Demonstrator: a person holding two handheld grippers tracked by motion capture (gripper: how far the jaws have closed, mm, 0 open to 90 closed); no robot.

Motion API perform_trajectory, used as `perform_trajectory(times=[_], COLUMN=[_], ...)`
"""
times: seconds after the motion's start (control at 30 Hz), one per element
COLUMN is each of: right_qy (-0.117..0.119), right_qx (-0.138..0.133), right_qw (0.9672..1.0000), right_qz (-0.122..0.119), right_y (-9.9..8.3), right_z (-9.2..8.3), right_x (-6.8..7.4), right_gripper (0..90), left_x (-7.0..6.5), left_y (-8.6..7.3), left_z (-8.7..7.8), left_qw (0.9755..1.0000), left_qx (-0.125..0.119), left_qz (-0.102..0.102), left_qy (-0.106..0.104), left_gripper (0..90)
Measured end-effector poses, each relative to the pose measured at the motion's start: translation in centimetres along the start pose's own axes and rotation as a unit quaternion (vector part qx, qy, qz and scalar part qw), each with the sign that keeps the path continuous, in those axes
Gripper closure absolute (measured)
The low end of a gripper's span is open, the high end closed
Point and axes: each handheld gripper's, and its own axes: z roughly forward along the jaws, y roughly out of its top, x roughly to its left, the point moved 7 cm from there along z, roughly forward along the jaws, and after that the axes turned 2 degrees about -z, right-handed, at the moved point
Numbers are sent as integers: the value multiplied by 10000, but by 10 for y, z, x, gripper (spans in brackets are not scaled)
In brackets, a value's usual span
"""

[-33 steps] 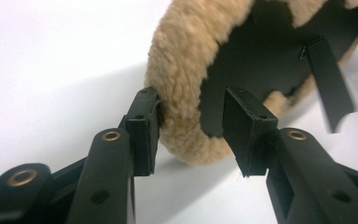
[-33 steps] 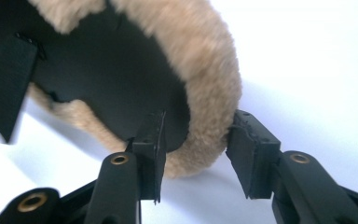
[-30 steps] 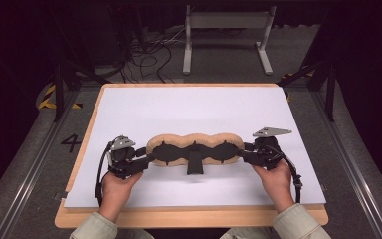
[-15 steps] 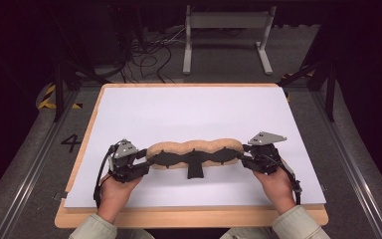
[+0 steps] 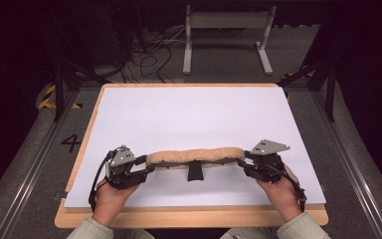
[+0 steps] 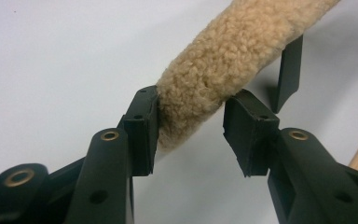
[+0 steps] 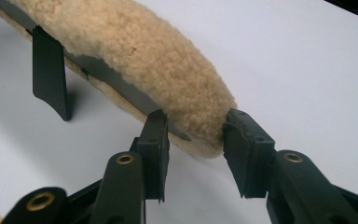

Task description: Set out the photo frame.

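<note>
Two grippers clamp one fleece pad, end to end.
Tan fleece pad with black strap, held over the white sheet near the worktop's front edge; left gripper pinches its left end, right gripper its right.

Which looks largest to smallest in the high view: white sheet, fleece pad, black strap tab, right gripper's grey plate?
1. white sheet
2. fleece pad
3. grey plate and black strap tab: they look about alike, so unranked.
</note>
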Motion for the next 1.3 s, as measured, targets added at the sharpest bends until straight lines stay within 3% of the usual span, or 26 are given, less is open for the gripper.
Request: perform_trajectory(times=[0.1,0.27,0.37,0.57,0.87,1.0,1.17,1.2,1.3], right_qy=[-85,8,-51,-3,-104,-69,-102,-21,325], right_qx=[32,-98,-250,-194,-405,-474,-522,-518,-513], right_qw=[9998,9999,9996,9998,9991,9988,9984,9986,9981], right_qz=[-151,-100,-146,-11,-89,-84,-171,-110,-65], right_y=[-2,-3,-1,-6,-7,-10,-12,-14,-16], right_z=[-2,-3,-5,-5,-10,-16,-23,-26,-28], right_x=[4,4,3,-3,-5,-8,-10,-12,-14], right_gripper=[587,531,539,547,532,529,528,549,636], left_x=[0,1,5,7,13,18,29,31,36], left_y=[-2,-5,-7,-12,-9,-7,-8,-8,-9], left_z=[-1,-1,-4,-14,-22,-25,-25,-24,-20], left_qw=[9999,9989,9984,9989,9986,9980,9980,9982,9988], left_qx=[16,88,70,66,-129,-270,-298,-292,-245], left_qz=[-93,-221,-156,128,77,-45,-328,-344,-365], left_qy=[-139,-415,-536,-457,-503,-564,-445,-396,-236], left_gripper=[555,496,466,458,466,515,640,711,789])
